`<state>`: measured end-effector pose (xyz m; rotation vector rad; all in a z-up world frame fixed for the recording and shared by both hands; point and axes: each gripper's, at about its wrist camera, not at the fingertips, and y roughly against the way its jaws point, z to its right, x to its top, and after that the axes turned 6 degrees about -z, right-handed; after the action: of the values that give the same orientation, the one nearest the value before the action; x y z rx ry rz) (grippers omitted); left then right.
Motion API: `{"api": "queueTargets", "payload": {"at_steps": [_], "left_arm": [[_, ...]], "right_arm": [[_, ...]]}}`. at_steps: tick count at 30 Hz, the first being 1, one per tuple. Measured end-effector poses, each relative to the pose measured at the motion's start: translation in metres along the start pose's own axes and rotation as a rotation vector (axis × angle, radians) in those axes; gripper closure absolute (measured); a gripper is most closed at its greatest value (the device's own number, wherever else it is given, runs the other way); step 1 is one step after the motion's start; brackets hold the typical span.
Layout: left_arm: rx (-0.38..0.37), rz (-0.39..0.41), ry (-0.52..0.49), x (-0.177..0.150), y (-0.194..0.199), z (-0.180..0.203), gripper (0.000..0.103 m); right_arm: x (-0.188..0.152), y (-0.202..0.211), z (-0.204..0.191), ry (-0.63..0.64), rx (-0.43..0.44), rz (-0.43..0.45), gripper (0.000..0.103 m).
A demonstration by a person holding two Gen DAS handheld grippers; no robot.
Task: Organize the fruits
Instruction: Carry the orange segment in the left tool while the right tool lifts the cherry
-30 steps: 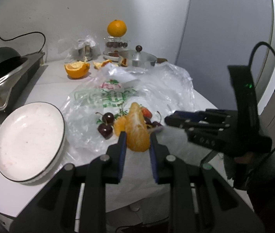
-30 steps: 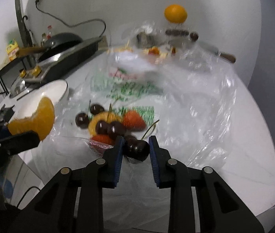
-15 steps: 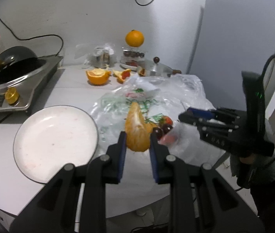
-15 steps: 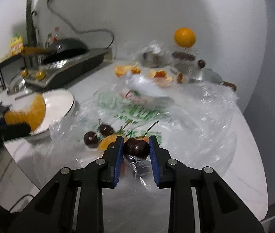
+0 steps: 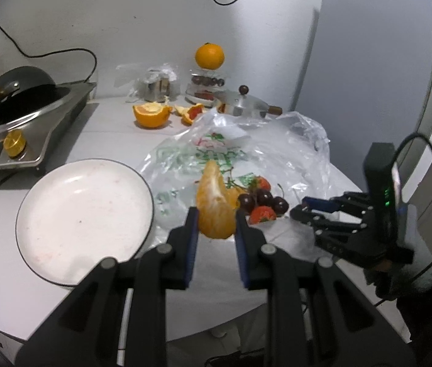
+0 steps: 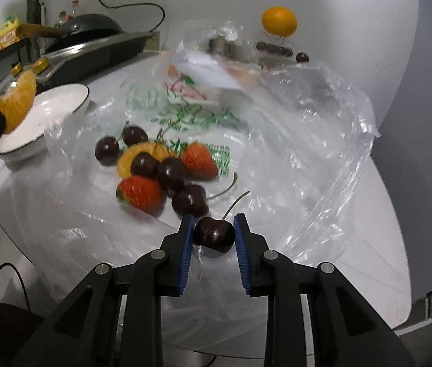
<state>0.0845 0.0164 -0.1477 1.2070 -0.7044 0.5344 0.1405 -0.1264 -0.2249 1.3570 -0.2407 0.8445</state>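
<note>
My left gripper (image 5: 216, 223) is shut on a peeled orange wedge (image 5: 214, 202), held above the table just right of the white plate (image 5: 84, 214); the wedge also shows in the right wrist view (image 6: 17, 101). My right gripper (image 6: 213, 232) is shut on a dark cherry (image 6: 214, 235), low over the clear plastic bag (image 6: 292, 140). On the bag lie several cherries (image 6: 170, 171), two strawberries (image 6: 141, 192) and an orange slice (image 6: 130, 157). The right gripper appears in the left wrist view (image 5: 304, 212).
A cooktop with a black wok (image 5: 17, 98) stands at the left. At the back are a halved orange (image 5: 151, 114), a lidded pot (image 5: 246, 104) and a whole orange (image 5: 210, 55) on a container. The table's front edge is close below both grippers.
The right gripper has dropped closer to the fruit pile with the cherry. The left gripper has shifted slightly, still holding the wedge beside the plate.
</note>
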Motion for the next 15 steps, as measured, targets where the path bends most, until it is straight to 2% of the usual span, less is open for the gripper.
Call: {"api": "queueTargets", "payload": {"at_steps": [2, 4, 12, 15], "left_arm": [[0.000, -0.002, -0.002, 0.000, -0.001, 0.002, 0.080], [0.005, -0.004, -0.002, 0.001, -0.001, 0.004, 0.080], [0.022, -0.012, -0.015, 0.005, -0.005, 0.011, 0.080], [0.026, -0.014, -0.023, 0.006, -0.007, 0.014, 0.080]], "right_arm": [[-0.001, -0.003, 0.000, -0.002, -0.007, -0.005, 0.073], [-0.001, -0.007, 0.000, -0.006, -0.002, -0.016, 0.064], [-0.004, 0.003, 0.028, -0.124, 0.116, 0.006, 0.064], [-0.002, 0.004, 0.032, -0.146, 0.128, 0.004, 0.064]]}}
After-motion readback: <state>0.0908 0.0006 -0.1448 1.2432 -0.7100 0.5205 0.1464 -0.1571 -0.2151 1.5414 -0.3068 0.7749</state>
